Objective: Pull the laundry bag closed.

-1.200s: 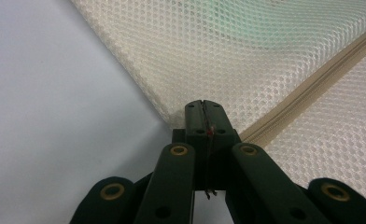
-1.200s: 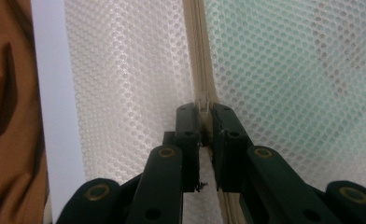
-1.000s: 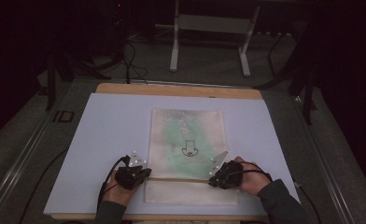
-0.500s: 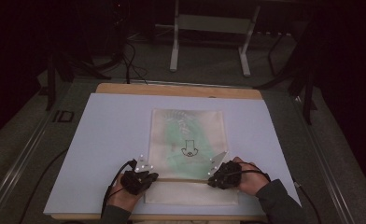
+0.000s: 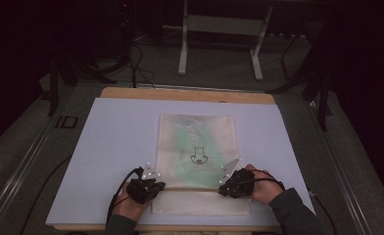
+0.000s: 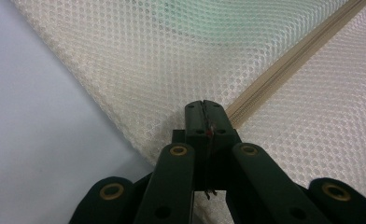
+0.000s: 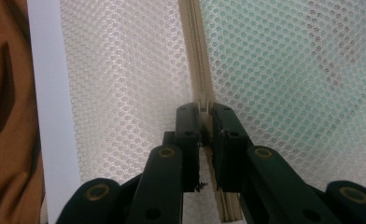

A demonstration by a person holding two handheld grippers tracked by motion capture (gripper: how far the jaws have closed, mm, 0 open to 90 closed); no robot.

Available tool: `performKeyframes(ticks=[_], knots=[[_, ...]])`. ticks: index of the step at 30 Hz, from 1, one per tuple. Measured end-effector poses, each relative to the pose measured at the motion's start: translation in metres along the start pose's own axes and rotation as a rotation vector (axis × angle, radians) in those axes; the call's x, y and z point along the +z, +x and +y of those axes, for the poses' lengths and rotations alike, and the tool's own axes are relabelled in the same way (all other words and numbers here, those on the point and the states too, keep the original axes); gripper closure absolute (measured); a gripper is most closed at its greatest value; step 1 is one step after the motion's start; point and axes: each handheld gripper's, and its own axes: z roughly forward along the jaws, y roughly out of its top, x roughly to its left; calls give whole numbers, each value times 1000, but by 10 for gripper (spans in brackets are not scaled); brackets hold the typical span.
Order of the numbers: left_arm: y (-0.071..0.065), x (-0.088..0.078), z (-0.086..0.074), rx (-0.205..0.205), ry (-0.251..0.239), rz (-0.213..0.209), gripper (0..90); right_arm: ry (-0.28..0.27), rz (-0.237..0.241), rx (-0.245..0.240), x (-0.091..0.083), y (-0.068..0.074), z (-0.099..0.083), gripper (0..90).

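1. A cream mesh bag (image 5: 200, 156) lies flat on the white sheet (image 5: 111, 147) that covers the tabletop (image 5: 180, 93), near the person's edge and roughly centred. Both grippers sit at its near end.

2. A zipper (image 7: 197, 70) runs across the bag close to that near end. As far as the gripper views reach, its teeth look meshed, so I judge the bag to be zipped along that stretch; whether it is closed the whole way is hard to tell from the dim high view.

3. The left gripper (image 6: 203, 106) has its jaws clenched tight together at the left end of the zipper line. A thin dark bit shows between them, possibly mesh or tape, but I cannot tell for sure that they hold anything.

4. The right gripper (image 7: 203, 112) has its jaws pinched on the zipper, what looks like the slider sitting between the tips, at the bag's right side.

5. Inside the bag, a pale green item (image 5: 190, 142) shows through the mesh, with a small dark drawn figure (image 5: 198, 155) on it. It looks like folded cloth or printed paper; the mesh blurs it.

6. My reading: the contents are in, and zipper work is at one end of its travel. What may be left is letting go.
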Motion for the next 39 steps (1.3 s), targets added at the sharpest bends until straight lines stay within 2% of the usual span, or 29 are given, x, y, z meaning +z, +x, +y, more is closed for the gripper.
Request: performKeyframes(ticks=[9,12,39], knots=[[2,0,-1,-13,-6,-13,893,4,0,-1,-3,-1,-1,825],[2,0,-1,-15,-6,-16,893,1,0,13,-6,-2,-7,824],[1,0,-1,-12,-10,-6,893,1,-21,51,-22,-4,-31,824]])
